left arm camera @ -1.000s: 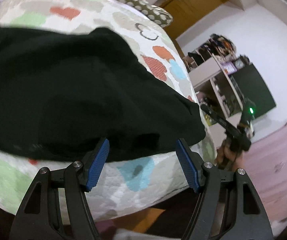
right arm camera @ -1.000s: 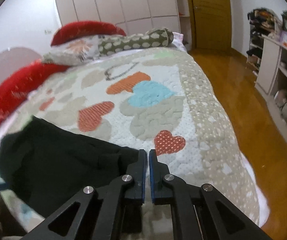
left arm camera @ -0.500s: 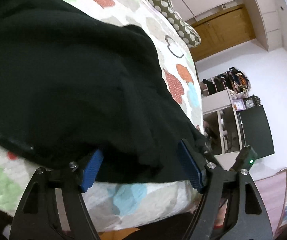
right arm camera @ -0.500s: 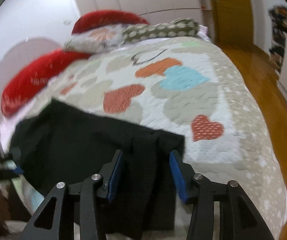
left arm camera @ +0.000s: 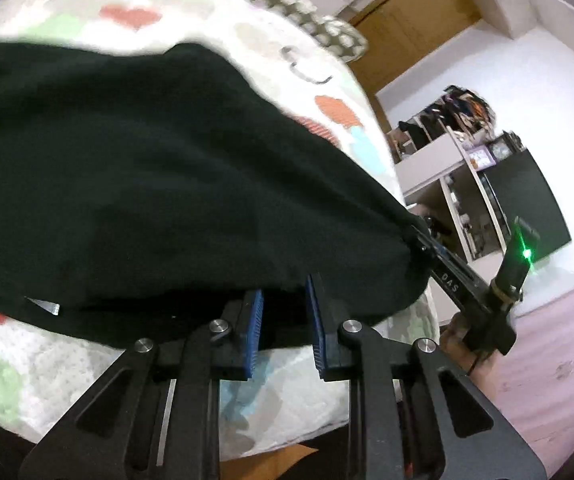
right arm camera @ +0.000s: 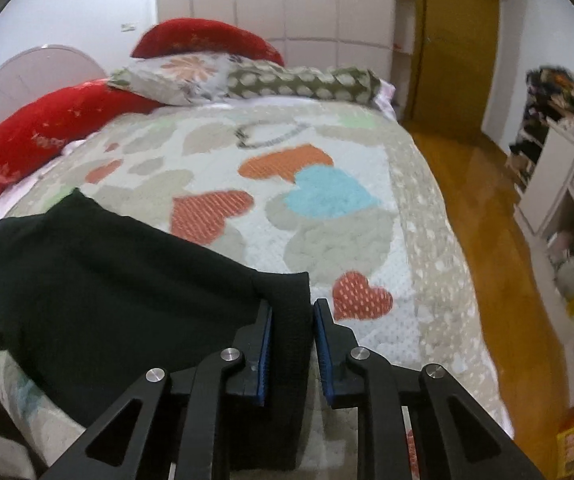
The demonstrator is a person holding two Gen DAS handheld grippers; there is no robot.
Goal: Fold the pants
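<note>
From my feeds the largest thing is the bed, its quilt [right arm camera: 339, 240] printed with orange, blue and beige hearts. The black pants [right arm camera: 119, 280] lie across the near end of it, spread flat toward the left corner, with the nearest edge at the bed's foot.

Red pillows [right arm camera: 47, 128] and a dotted bolster [right arm camera: 299, 82] sit at the headboard end. A wooden door [right arm camera: 455, 48] and white shelving [right arm camera: 559, 184] stand to the right.

My right gripper [right arm camera: 292, 344] has its blue pads narrowed onto the pants' right corner, a thick band of cloth filling the gap between them. My left gripper [left arm camera: 283, 328] has its pads partly closed at the near hem, which runs between them; I cannot tell whether they pinch it.

In the left view, the right tool's [left arm camera: 463, 292] black body reads "DAS"; a green light [left arm camera: 527, 254] glows there.
</note>
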